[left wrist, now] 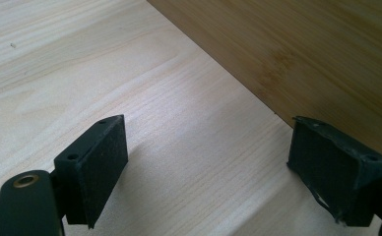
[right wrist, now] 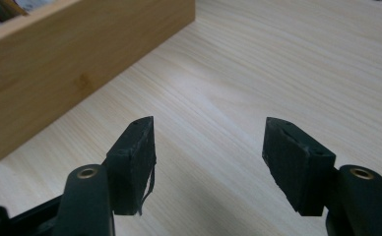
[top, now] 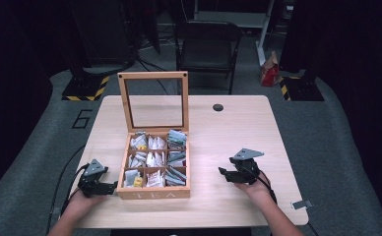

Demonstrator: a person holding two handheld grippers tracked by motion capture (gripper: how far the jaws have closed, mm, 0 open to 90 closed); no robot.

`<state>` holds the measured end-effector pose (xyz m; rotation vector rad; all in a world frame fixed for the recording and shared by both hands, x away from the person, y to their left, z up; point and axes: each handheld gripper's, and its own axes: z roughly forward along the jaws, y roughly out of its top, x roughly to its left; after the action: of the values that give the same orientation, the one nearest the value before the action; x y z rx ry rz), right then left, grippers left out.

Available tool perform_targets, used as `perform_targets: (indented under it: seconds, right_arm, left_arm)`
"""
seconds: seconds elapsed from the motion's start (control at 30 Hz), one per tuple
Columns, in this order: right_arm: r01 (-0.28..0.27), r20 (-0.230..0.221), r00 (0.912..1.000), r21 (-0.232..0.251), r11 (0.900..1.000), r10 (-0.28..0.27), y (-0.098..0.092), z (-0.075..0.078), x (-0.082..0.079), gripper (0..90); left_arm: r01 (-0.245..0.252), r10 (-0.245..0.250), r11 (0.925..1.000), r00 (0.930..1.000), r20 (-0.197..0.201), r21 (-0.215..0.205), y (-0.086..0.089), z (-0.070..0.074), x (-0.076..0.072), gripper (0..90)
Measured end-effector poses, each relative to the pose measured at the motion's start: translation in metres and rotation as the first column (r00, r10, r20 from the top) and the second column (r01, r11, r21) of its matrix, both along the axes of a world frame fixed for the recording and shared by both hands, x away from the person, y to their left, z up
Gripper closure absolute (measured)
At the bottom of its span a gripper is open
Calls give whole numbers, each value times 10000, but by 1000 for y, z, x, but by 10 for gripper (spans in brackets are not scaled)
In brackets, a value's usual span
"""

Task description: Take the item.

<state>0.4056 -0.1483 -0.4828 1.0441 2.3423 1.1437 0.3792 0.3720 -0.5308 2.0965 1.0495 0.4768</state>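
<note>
**Mia:** High view first. What do you see?

**Ben:** A wooden tea box sits on the bench. Its lid is up, standing at the far side of the box. Inside are little pockets full of tea bags.

**Mia:** Where are the tongs?

**Ben:** The left tongs are just beside the box, at its near left corner. The right tongs are on the other side of the box, a bit farther off. A hand holds each one.

**Mia:** Are they holding anything?

**Ben:** No. In the left gripper view the left tongs are wide apart, with bare bench between them and the box wall close by. In the right gripper view the right tongs are apart too, and hold nothing.

**Mia:** So what is done?

**Ben:** Nobody told us the job. The box is open and no tea bag lies outside it. I think it has hardly begun, or it is all finished. I cannot tell which.
</note>
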Motion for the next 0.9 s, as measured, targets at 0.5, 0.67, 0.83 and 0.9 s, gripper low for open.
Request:
perform_targets:
  seconds: [0.5,0.67,0.83,0.9]
  right_arm:
    - [-837,140,9964,76,9965,836,21,25,-7,366]
    - [-915,167,9957,203,9956,912,24,32,-8,367]
    - [-1108,244,9936,327,9933,1101,28,40,-8,367]
    - [-1106,207,9937,344,9933,1099,29,42,-9,367]
  left_arm:
    - [2,-2,10000,10000,-2,0,0,0,0,147]
    - [0,0,10000,10000,-2,0,0,0,0,147]
    - [3,-3,10000,10000,-4,0,0,0,0,147]
    - [3,-3,10000,10000,-3,3,0,0,0,147]
